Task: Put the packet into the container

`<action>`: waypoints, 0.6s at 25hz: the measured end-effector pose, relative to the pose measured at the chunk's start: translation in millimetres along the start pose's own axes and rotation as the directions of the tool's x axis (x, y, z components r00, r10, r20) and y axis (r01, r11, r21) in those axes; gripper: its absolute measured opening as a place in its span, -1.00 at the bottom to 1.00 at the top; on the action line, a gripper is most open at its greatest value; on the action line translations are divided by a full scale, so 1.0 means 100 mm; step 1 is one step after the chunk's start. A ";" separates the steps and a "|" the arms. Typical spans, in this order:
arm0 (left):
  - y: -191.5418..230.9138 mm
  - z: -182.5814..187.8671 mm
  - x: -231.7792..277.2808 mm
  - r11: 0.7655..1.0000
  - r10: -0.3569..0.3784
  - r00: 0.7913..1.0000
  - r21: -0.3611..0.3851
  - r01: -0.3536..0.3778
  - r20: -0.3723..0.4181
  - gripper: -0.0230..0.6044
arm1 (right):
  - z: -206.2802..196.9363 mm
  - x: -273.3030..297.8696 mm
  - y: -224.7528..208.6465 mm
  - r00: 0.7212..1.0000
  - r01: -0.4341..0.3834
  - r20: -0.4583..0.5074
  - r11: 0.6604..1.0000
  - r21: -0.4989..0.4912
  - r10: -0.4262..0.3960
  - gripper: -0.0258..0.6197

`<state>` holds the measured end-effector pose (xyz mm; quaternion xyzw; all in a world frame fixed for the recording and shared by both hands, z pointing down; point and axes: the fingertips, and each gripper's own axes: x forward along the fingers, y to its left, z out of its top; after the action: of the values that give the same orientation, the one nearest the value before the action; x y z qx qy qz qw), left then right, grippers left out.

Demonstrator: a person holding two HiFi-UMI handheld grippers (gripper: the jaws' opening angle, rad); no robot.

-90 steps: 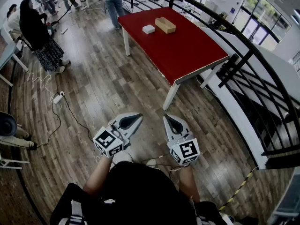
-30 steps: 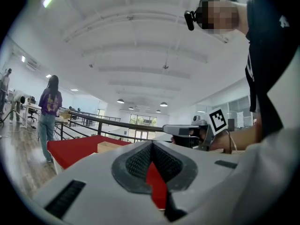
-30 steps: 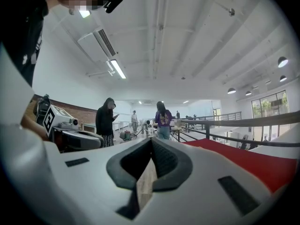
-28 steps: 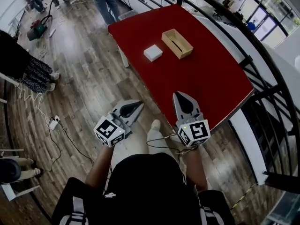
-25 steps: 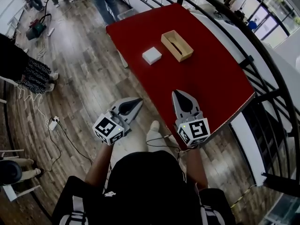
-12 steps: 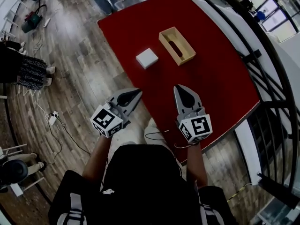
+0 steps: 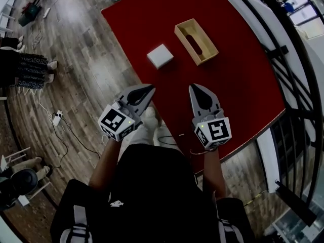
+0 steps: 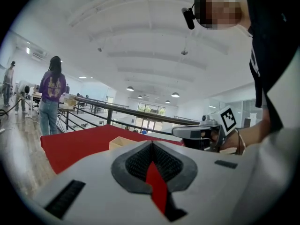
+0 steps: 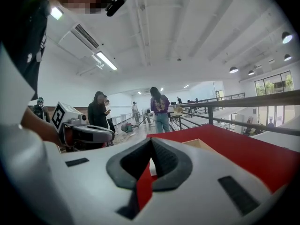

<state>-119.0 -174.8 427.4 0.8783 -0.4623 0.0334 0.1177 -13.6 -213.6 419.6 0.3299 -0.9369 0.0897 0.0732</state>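
In the head view a small white packet (image 7: 160,55) lies flat on the red table (image 7: 238,80). Just to its right stands an open wooden container (image 7: 196,41). My left gripper (image 7: 149,88) hangs shut and empty at the table's near edge, short of the packet. My right gripper (image 7: 194,86) is shut and empty over the red top, below the container. In the left gripper view its jaws (image 8: 151,142) are pressed together, with the container (image 8: 123,143) beyond. The right gripper view shows closed tips (image 9: 151,140), the packet (image 9: 152,167) behind them and the container (image 9: 200,146) to the right.
A black railing (image 7: 283,49) runs along the table's far and right sides. Wood floor with a cable and power strip (image 7: 56,118) lies to the left. People (image 9: 161,109) stand farther back in the hall, and a seated person's legs (image 7: 23,65) show at the left edge.
The table, packet and container have come closer and now sit right in front of the grippers. Both grippers have stayed shut, side by side.
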 end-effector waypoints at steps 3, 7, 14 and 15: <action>0.21 -0.09 0.09 1.000 0.011 1.000 -0.019 -0.011 -0.022 -0.90 | -0.03 0.10 -0.07 0.999 0.036 -0.015 0.999 0.009 -0.036 -0.85; 0.57 -0.21 0.33 0.999 0.044 0.997 -0.021 -0.045 -0.059 -0.89 | -0.07 0.27 -0.25 0.997 0.069 -0.037 0.997 0.037 -0.067 -0.85; 1.03 -0.86 0.86 1.000 0.018 0.967 0.007 -0.017 -0.255 0.30 | -0.22 0.46 -0.38 0.995 0.081 -0.066 0.994 0.069 -0.076 -0.85; 1.15 -0.96 0.93 0.999 0.038 0.958 0.028 -0.032 -0.283 0.48 | -0.25 0.49 -0.39 0.995 0.081 -0.070 0.994 0.073 -0.076 -0.85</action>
<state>-154.9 -289.6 556.6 0.8574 -0.4557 0.1662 0.1721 -24.9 -267.5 458.4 0.3660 -0.9161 0.1331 0.0955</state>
